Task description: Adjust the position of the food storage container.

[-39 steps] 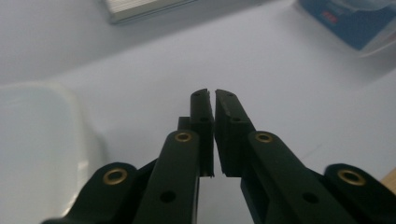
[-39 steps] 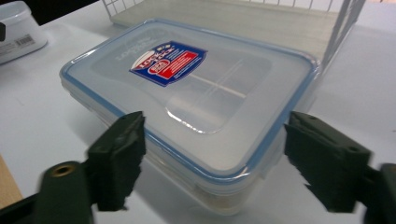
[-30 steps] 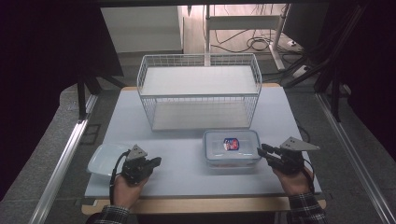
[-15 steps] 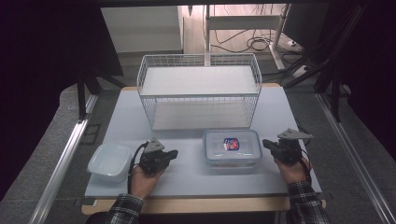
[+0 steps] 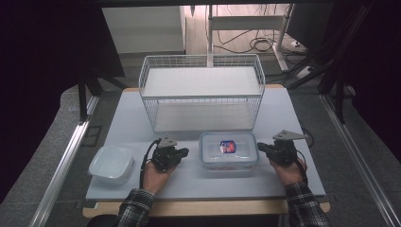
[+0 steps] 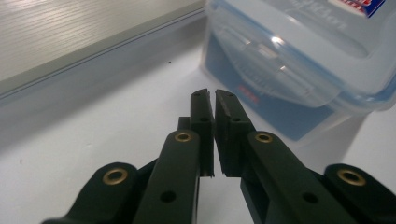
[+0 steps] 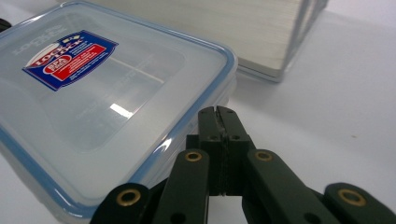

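Clear, stiff, slick plastic, the lidded container [image 5: 229, 152] looks light: with left gripper [image 5: 182, 152] and right gripper [image 5: 261, 147] clenched empty, press its side latches.

The surface [image 5: 123, 123] is a pale sheet with a wooden strip along its near edge. A white wire basket [image 5: 203, 92] stands at the far edge, in the middle. A lidded clear container with a blue seal [image 5: 229, 152] lies near the near edge, a little right of centre. A small clear tub [image 5: 112, 163] sits near the near-left corner.
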Action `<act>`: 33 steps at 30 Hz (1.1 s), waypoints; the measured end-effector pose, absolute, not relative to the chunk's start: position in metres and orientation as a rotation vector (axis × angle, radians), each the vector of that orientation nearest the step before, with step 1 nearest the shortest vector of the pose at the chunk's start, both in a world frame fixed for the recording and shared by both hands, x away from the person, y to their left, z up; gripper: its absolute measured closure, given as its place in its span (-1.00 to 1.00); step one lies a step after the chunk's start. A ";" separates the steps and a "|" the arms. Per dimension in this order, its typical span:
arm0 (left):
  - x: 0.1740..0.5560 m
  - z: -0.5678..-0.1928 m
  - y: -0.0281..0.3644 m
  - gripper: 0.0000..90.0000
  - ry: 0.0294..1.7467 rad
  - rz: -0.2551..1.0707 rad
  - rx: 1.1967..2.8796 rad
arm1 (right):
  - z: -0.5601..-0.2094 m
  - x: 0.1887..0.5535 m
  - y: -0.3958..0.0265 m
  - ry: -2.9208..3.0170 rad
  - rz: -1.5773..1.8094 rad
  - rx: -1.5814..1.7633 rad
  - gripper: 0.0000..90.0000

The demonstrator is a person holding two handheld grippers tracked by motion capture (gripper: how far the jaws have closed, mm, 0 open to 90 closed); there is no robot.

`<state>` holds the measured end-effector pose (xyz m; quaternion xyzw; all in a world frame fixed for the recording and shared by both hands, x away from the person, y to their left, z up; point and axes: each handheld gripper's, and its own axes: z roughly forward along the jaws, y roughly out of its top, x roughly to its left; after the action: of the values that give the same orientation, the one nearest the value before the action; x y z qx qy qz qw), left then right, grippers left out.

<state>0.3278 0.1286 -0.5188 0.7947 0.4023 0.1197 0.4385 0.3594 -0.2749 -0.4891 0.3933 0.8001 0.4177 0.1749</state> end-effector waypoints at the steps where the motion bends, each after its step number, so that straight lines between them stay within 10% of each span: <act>1: 0.327 -0.518 0.129 0.92 0.998 0.294 1.973 | -0.489 0.357 -0.269 2.283 1.190 1.098 0.99; 33: 0.307 -0.519 0.159 0.98 1.115 0.337 2.049 | -0.491 0.356 -0.201 2.347 1.245 1.011 0.99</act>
<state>0.3073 0.1592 -0.5189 0.8033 0.4370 0.1322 0.3825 0.3564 -0.2011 -0.4905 0.3517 0.8164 0.4331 0.1491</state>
